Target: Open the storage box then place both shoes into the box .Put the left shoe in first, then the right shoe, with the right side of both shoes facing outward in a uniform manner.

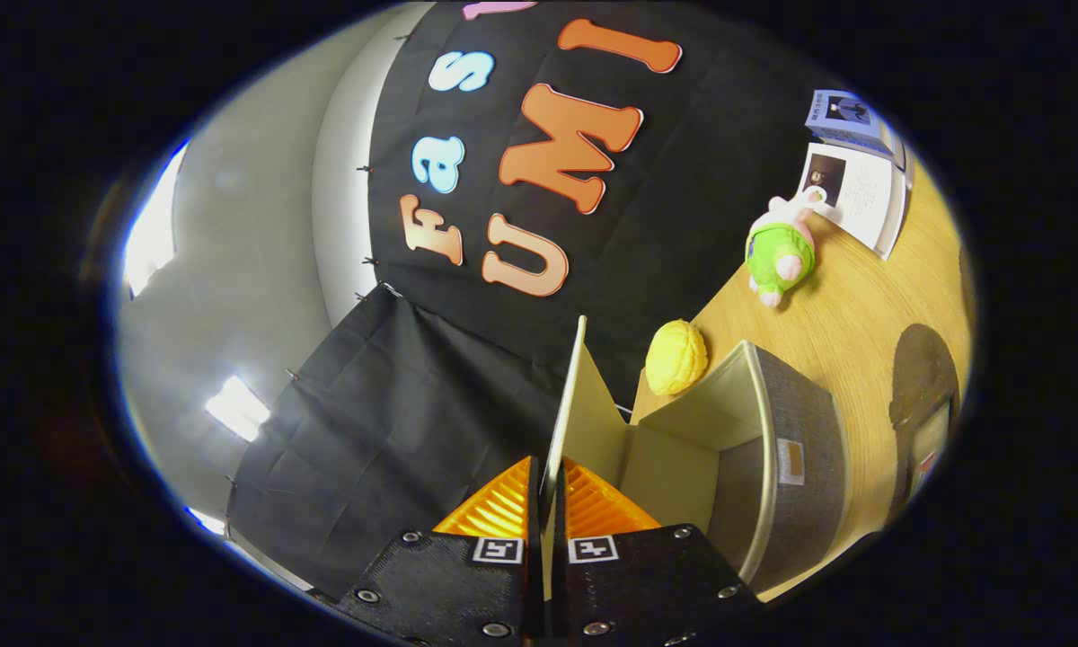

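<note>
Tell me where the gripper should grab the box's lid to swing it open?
At the lid's thin free edge, from the side away from the storage box. The lid is a flat, stiff panel standing edge-on, so two fingers can pinch its faces. The gripper is doing that: the panel runs between both fingers.

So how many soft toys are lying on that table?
2. A yellow plush toy sits beside the open storage box, beyond the gripper, whose fingers pinch the box's lid. A green-and-pink one lies farther off, near the booklets. The box may hide others.
</note>
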The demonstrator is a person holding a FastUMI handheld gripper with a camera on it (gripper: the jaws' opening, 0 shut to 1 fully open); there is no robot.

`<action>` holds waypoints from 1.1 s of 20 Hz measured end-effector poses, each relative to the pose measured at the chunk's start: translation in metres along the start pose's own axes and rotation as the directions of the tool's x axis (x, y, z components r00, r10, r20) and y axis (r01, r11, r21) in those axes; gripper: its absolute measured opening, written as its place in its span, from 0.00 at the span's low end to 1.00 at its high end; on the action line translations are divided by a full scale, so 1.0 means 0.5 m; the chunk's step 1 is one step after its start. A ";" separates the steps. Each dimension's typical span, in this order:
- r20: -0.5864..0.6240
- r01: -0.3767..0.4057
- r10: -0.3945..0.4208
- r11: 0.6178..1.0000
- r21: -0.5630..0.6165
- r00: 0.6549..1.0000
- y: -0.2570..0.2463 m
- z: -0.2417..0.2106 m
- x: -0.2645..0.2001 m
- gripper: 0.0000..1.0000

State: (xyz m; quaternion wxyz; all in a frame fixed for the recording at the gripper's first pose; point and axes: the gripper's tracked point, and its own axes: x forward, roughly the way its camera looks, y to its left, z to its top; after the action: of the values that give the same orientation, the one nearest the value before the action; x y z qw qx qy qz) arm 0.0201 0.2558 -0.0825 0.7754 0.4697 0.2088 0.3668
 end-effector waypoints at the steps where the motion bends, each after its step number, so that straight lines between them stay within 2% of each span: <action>1: 0.002 0.001 -0.001 1.000 -0.022 1.000 0.018 -0.008 0.010 0.04; 8: -0.016 -0.012 0.009 0.990 -0.139 1.000 0.116 -0.067 0.090 0.05; 12: -0.051 -0.011 -0.001 0.973 -0.231 0.999 0.156 -0.118 0.145 0.13; 16: -0.120 -0.022 -0.026 0.925 -0.379 0.992 0.166 -0.180 0.158 0.78; 17: -0.113 -0.009 -0.041 0.912 -0.411 0.993 0.161 -0.182 0.155 0.98; 22: -0.012 0.098 -0.124 0.838 -0.537 0.992 0.109 -0.134 0.110 0.98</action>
State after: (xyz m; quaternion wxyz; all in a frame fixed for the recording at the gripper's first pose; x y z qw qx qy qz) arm -0.0094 0.3522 -0.0651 0.8904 0.2136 0.1428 0.3757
